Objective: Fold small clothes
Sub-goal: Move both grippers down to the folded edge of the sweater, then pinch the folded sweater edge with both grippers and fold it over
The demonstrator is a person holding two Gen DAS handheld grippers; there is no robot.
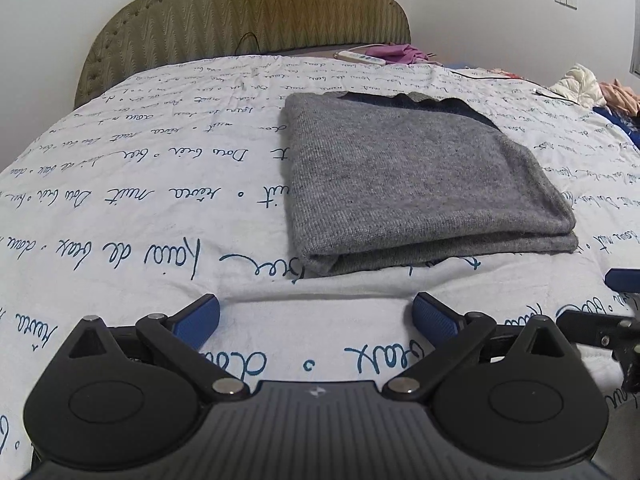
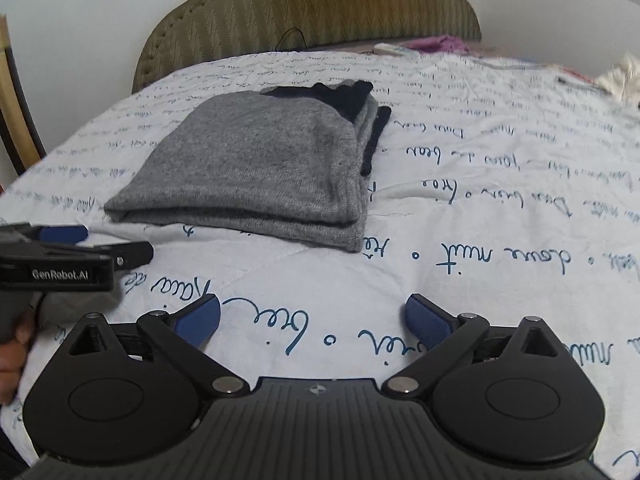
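Both grippers are hovering over the bedspread (image 1: 120, 200) with jaws spread wide and nothing between them: the left gripper (image 1: 316, 314) and the right gripper (image 2: 313, 316). Just beyond them, apart from both, the grey sweater (image 1: 400, 176) is lying folded into a neat stack on the bed, dark trim showing at its far edge. Farther off, a padded headboard (image 1: 248, 12) is standing against the wall, with a pink cloth (image 1: 392, 53) beside it.
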